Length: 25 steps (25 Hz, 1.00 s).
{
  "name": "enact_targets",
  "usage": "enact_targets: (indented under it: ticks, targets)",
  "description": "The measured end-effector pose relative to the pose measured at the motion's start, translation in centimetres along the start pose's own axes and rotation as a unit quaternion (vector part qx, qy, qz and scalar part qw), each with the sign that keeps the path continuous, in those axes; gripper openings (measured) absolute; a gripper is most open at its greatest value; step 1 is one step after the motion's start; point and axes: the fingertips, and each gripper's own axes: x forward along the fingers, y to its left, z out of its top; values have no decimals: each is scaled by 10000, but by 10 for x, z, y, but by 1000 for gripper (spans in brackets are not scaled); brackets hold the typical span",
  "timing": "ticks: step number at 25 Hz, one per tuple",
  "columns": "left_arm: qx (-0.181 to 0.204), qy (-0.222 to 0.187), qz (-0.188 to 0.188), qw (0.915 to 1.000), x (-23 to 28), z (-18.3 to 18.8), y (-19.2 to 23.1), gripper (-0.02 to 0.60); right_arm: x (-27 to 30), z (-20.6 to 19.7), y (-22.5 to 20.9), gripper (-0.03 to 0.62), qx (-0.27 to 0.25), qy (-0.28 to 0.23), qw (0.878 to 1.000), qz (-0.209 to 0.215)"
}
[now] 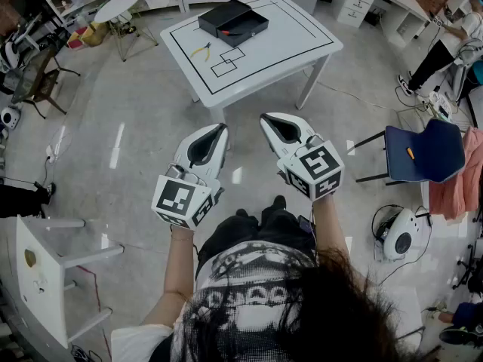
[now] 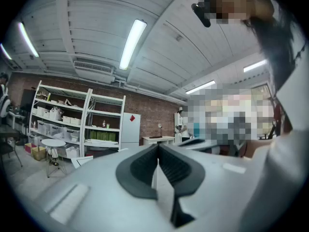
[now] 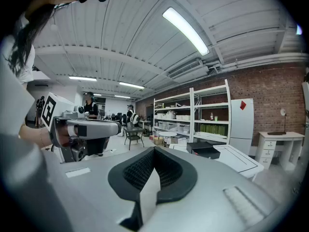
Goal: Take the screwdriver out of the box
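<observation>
Head view: left gripper (image 1: 219,128) and right gripper (image 1: 266,118), jaws together, empty, well short of box (image 1: 226,13); arriving closed risks shoving box, not gripping screwdriver (image 1: 234,30) inside.

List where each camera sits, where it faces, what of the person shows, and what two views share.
Head view: on the head, looking steeply down at the white line-marked table; shows hair, forearms, left claw, right claw.
Left gripper view: on the left claw, level toward white metal shelves; shows a sleeve.
Right gripper view: on the right claw, facing the table; shows hair, the left claw.
Shared: head and right gripper views both show the black rectangular box.
</observation>
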Motion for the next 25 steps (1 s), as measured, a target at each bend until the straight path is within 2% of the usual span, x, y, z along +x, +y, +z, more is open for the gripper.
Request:
enact_targets:
  ticks: [16,25]
  targets:
    - [-170,-10,-133,9998,4,-11,7,0,10,-4,5,-2,64,34,9999,70]
    - [-231,104,-129,9996,39,-17,22,0,27,-8,-34,-2,149,84,9998,39]
